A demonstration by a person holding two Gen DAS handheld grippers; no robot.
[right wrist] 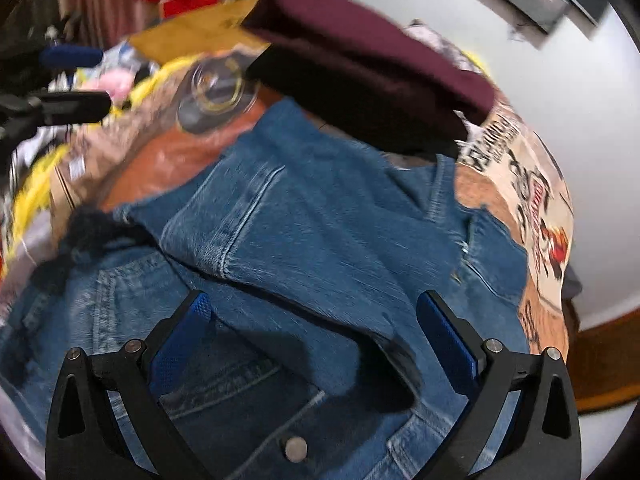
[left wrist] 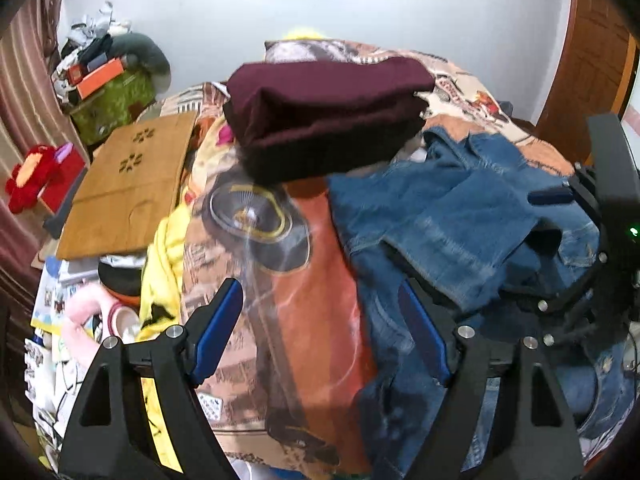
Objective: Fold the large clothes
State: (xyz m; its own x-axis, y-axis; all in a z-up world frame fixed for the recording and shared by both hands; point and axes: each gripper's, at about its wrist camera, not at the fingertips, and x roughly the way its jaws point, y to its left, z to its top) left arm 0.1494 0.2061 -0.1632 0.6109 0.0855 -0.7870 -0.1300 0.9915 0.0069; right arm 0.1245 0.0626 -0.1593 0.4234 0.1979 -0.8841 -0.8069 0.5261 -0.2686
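Observation:
A blue denim jacket [left wrist: 452, 220] lies crumpled on a printed bedspread [left wrist: 304, 288], right of centre in the left wrist view. It fills the right wrist view [right wrist: 304, 248], with a sleeve folded across it and a metal button [right wrist: 296, 449] near the bottom. My left gripper [left wrist: 320, 320] is open and empty, just above the bedspread at the jacket's left edge. My right gripper [right wrist: 314, 328] is open over the jacket, its jaws either side of the folded sleeve. It also shows at the right in the left wrist view [left wrist: 576, 196]. A folded maroon garment [left wrist: 328, 116] lies behind the jacket.
A wooden lap tray [left wrist: 128, 188] lies at the bed's left side. Beyond it are a green box with clutter [left wrist: 116, 100] and a red plush toy [left wrist: 32, 180]. Yellow cloth [left wrist: 164, 280] and papers sit at the lower left. A wooden door [left wrist: 592, 68] is at the right.

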